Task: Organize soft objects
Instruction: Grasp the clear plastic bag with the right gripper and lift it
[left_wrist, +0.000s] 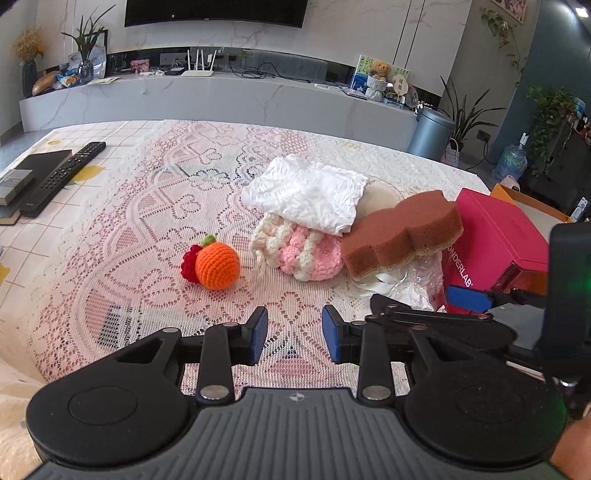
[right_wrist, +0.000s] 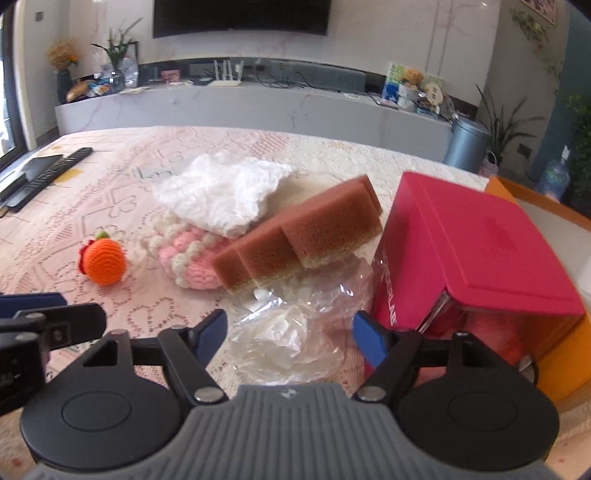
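The white cloth (left_wrist: 306, 192) hides the top of the pink-and-cream crochet piece (left_wrist: 299, 253). The pink box's (right_wrist: 476, 251) lettering is partly hidden, and the orange box (right_wrist: 565, 354) runs off frame.

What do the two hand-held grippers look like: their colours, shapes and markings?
Both the left gripper and the right gripper have black linkage arms with silver rivets, blue pads on the fingers, round black housings and a ribbed grey base.

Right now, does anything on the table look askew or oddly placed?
Yes. The brown sponge sits tilted, propped between the pink-and-cream knitted piece and crumpled clear plastic rather than lying flat. A wrinkled white cloth is draped over the knitted piece. The crocheted orange sits apart. Nothing looks spilled or damaged.
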